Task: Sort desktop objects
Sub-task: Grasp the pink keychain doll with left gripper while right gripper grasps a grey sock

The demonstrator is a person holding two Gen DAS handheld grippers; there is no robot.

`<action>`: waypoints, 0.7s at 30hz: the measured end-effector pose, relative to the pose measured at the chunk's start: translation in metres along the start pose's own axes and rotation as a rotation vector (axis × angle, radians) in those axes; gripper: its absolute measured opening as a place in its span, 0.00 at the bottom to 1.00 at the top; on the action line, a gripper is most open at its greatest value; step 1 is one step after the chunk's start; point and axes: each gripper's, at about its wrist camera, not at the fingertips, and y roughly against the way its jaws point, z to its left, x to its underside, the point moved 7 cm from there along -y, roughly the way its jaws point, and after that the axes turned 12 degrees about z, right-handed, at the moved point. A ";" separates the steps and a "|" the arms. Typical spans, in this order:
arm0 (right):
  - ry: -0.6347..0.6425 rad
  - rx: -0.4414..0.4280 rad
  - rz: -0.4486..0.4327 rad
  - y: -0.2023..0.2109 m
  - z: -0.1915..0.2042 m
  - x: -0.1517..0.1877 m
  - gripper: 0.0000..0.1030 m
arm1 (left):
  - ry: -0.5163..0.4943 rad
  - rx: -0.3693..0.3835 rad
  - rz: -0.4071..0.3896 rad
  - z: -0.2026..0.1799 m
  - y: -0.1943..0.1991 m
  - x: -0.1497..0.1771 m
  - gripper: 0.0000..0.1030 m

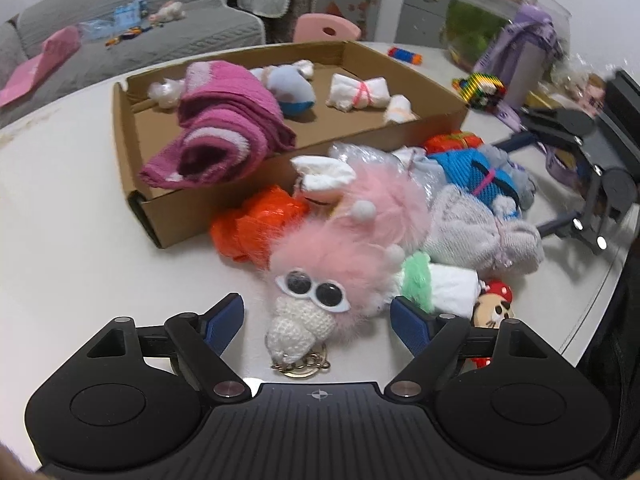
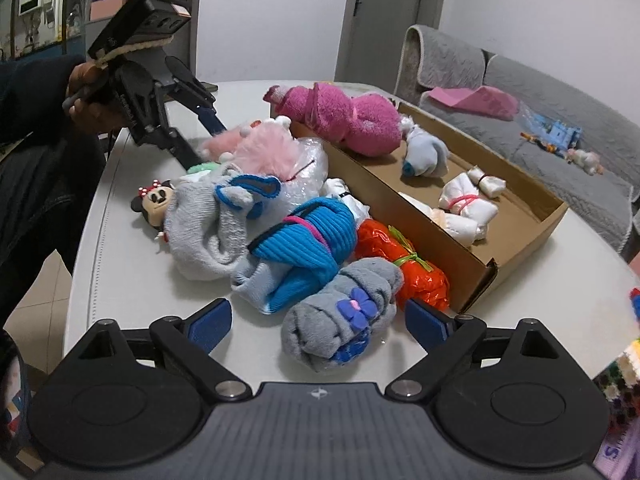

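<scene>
A pile of soft objects lies on the white table beside a cardboard box (image 1: 224,204). My left gripper (image 1: 318,322) is open, its jaws on either side of a pink fluffy toy (image 1: 344,256) with googly eyes and a white crocheted snout. My right gripper (image 2: 318,326) is open, its jaws on either side of a grey rolled sock with a purple flower (image 2: 344,312). A blue sock bundle (image 2: 304,248), an orange plastic bundle (image 2: 404,264), a grey sock (image 2: 200,228) and a Minnie Mouse figure (image 2: 154,200) lie in the pile. The box (image 2: 516,248) holds a magenta towel (image 2: 344,116) and white bundles.
The right gripper (image 1: 580,184) shows at the right in the left wrist view; the left gripper (image 2: 160,92) shows at top left in the right wrist view. A fish tank (image 1: 480,28), purple item and colourful blocks (image 1: 480,88) stand at the table's far right. A grey sofa (image 2: 560,100) is behind.
</scene>
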 end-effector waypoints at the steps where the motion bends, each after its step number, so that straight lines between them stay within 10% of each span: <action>1: -0.009 -0.014 0.004 -0.003 -0.001 0.000 0.88 | -0.012 -0.005 -0.002 -0.003 -0.001 0.000 0.82; 5: -0.065 -0.045 0.009 -0.005 -0.003 0.001 0.75 | -0.043 -0.020 -0.008 -0.011 -0.004 -0.003 0.75; 12: -0.146 -0.037 -0.004 0.017 0.002 0.022 0.56 | -0.048 -0.026 -0.020 -0.012 0.004 0.003 0.33; 21: -0.234 -0.012 -0.033 0.039 0.000 0.045 0.53 | -0.016 -0.076 -0.050 -0.007 0.024 0.018 0.33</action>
